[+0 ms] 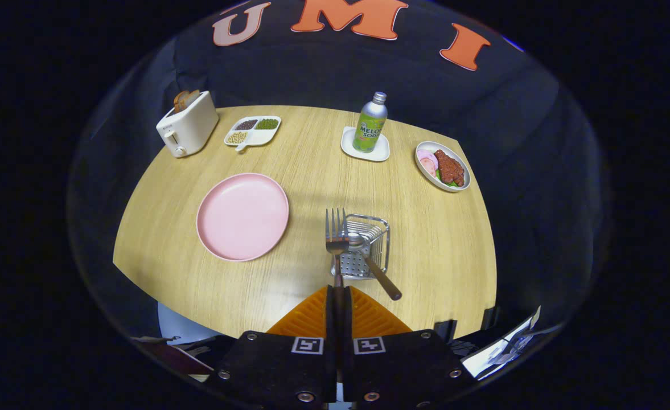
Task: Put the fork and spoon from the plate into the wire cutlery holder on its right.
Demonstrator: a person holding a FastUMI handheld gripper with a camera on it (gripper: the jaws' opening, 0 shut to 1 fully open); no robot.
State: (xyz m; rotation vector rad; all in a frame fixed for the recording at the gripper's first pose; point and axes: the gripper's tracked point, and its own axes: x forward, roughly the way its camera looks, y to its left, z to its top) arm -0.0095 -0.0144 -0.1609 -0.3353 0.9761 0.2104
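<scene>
1. Your gripper (338, 296) is clamped on the fork (336, 236), both fingers pressing its handle, tines pointing away from you above the left edge of the wire holder (369, 245).
2. The spoon (372, 262) sits in the holder, bowl down, its brown handle leaning out toward you.
3. The pink plate (242, 216) lies left of the holder on the table (312, 165).

- The gripper (338, 304) has two wedge-shaped fingers (306, 319) with ribbed faces, tapering toward their tips.
- Behind the fingers sit two flat black blocks, one on each side.
- Each block carries a small square black-and-white marker near its inner corner.
- Round metal screws dot the corners and edges of the blocks.
</scene>
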